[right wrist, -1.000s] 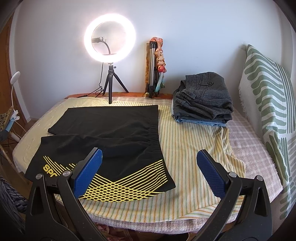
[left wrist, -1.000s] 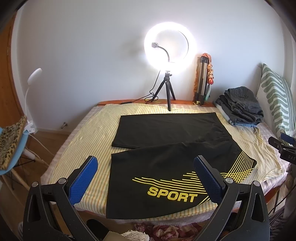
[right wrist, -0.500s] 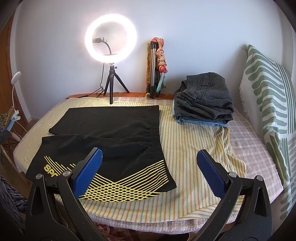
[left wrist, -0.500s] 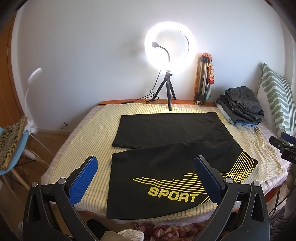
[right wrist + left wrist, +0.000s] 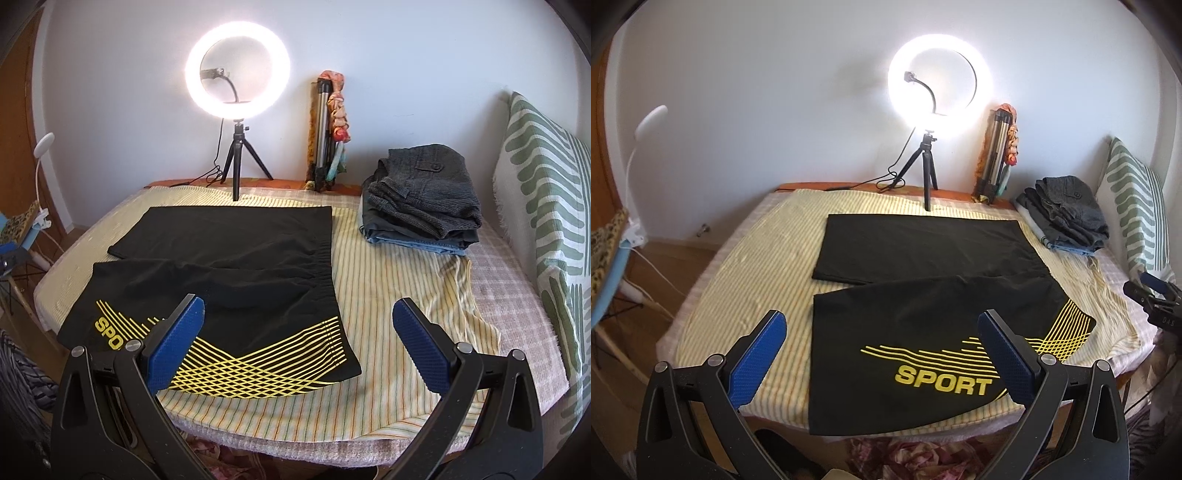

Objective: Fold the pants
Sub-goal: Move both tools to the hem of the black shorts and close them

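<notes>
Black shorts with yellow lines and the word SPORT lie flat on the striped sheet, both legs spread to the left, waistband to the right. They also show in the right wrist view. My left gripper is open and empty, above the near edge over the front leg. My right gripper is open and empty, above the near edge by the waistband corner. The right gripper's tip also shows at the right edge of the left wrist view.
A lit ring light on a tripod stands at the back of the bed. A stack of folded clothes lies at the back right. A green-patterned pillow leans on the right. A folded tripod stands against the wall.
Both grippers have drifted slightly; the views shift a little. The shorts have not moved and both grippers stay open.
</notes>
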`<action>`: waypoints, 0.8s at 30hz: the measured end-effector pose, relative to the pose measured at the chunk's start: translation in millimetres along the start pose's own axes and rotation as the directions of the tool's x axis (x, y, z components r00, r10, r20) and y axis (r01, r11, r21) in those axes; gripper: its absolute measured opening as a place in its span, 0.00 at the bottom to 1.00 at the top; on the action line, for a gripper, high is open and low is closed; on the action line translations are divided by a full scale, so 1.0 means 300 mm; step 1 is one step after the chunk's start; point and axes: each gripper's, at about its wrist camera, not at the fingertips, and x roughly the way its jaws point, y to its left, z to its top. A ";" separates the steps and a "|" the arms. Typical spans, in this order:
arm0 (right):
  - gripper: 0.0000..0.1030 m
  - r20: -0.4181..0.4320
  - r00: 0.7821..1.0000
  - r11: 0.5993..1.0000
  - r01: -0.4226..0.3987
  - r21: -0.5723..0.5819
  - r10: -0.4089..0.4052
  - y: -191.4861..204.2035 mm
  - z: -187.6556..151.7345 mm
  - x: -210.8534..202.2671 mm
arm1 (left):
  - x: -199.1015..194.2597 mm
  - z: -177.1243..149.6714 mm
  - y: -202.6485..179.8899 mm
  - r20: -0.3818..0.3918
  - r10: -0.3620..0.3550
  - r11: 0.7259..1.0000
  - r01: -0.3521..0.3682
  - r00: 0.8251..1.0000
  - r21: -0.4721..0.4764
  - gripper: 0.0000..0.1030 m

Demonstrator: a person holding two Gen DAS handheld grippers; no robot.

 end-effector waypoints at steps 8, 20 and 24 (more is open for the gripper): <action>1.00 -0.032 0.998 0.988 -0.054 -0.143 0.050 0.035 -0.005 0.057 | 0.044 -0.032 0.041 -0.037 0.008 0.991 -0.002 0.999 0.137 0.75; 0.76 -0.318 0.944 0.778 -0.267 -0.569 0.092 0.169 -0.180 0.195 | 0.201 -0.185 0.031 -0.314 -0.162 0.948 0.235 0.936 0.214 0.30; 0.70 -0.386 0.920 0.729 -0.311 -0.609 0.070 0.191 -0.227 0.243 | 0.235 -0.227 0.007 -0.384 -0.174 0.921 0.288 0.907 0.262 0.30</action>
